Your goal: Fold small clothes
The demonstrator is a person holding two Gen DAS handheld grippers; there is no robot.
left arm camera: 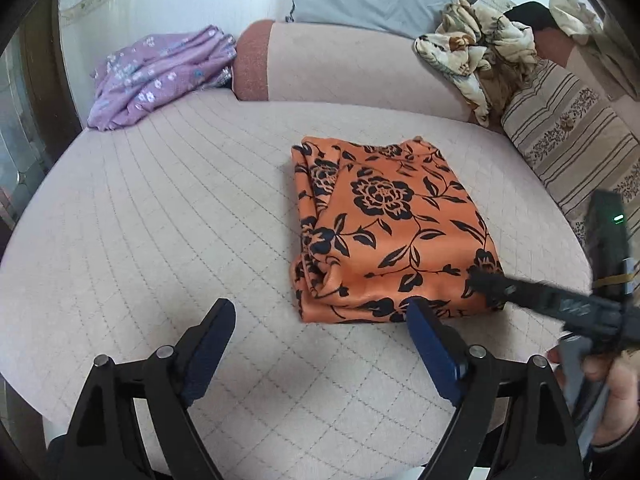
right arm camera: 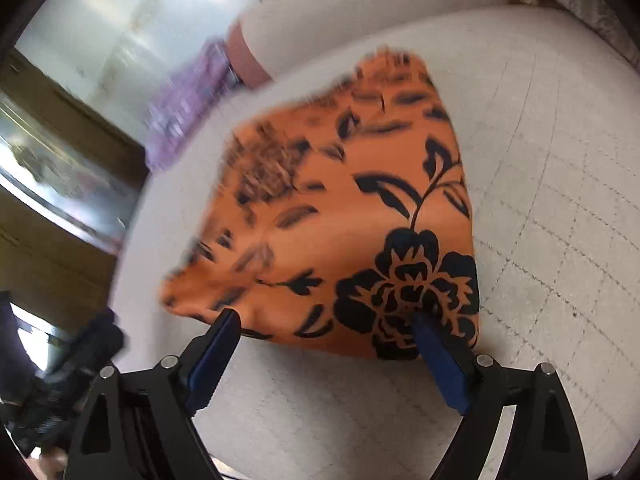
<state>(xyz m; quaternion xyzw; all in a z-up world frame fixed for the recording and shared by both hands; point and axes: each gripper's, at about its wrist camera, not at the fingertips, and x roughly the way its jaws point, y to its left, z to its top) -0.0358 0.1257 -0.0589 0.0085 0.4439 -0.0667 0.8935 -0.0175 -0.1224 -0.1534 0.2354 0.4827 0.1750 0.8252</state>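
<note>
Both pairs of fingers stand spread wide with nothing between them: the left gripper short of the folded orange floral garment lying on the quilted sofa seat, the right gripper at its near edge. It looks light, limp and slippery; pinching all layers at a corner should hold best.
</note>
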